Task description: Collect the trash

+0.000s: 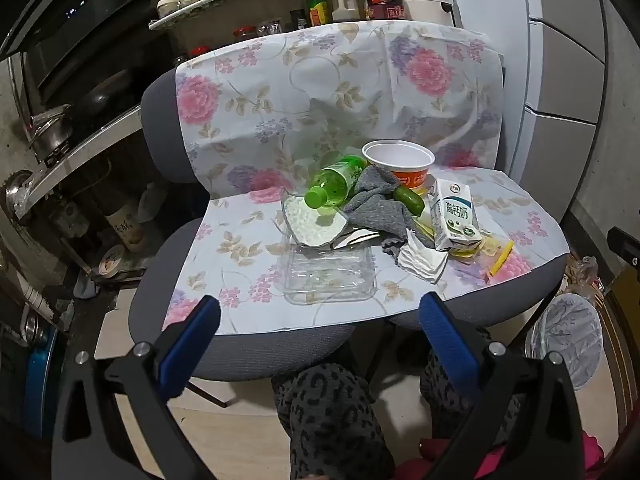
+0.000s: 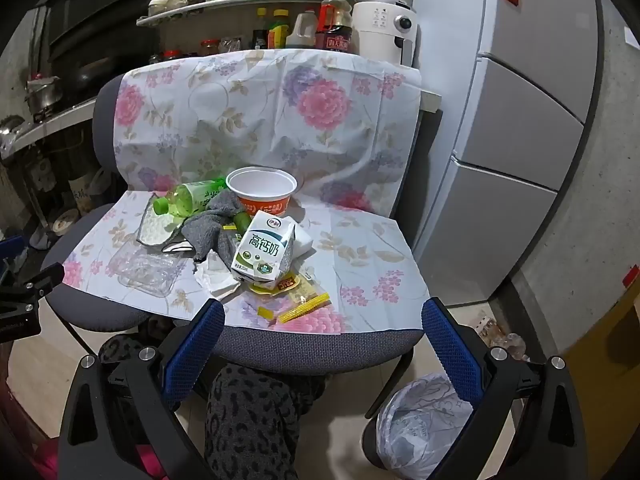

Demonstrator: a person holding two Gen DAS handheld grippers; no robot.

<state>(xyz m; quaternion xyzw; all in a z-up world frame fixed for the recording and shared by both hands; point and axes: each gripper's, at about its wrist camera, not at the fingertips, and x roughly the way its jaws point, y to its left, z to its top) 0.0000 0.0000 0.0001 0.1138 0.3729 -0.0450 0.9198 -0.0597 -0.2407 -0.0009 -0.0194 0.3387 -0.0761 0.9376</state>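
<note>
Both tools were wide apart and held nothing: the left tool (image 1: 320,316) hung in front of the chair (image 1: 256,350), and the right tool (image 2: 323,320) hung in front of it too, each with blue pads (image 2: 196,348) spread out. On the chair lay a flowery cloth (image 1: 280,92) that ran up the back and over the seat. All the trash sat in a heap in the middle of the seat. A green bottle (image 1: 334,184) lay on its side with its cap toward the front, resting on a white tray (image 1: 316,228). Just in front of that tray sat a clear plastic box (image 1: 328,276). A gray rag (image 1: 376,208) lay beside the bottle, and a small green thing (image 1: 409,199) was touching the rag. Behind them stood a white and orange bowl (image 1: 400,164), upright. A white milk carton (image 2: 266,248) leaned near the front of the heap, with crumpled white paper (image 2: 216,276) just beside it on the left. Under and in front of the carton lay yellow wrappers (image 2: 304,304). On the floor to the right of the chair stood a trash bin (image 2: 420,420) with a white bag inside, well apart from the heap. Legs in spotted pants (image 2: 248,420) showed below the seat. A white fridge (image 2: 520,120) stood at the right, and bottles sat on a shelf (image 2: 240,0) behind the chair.
</note>
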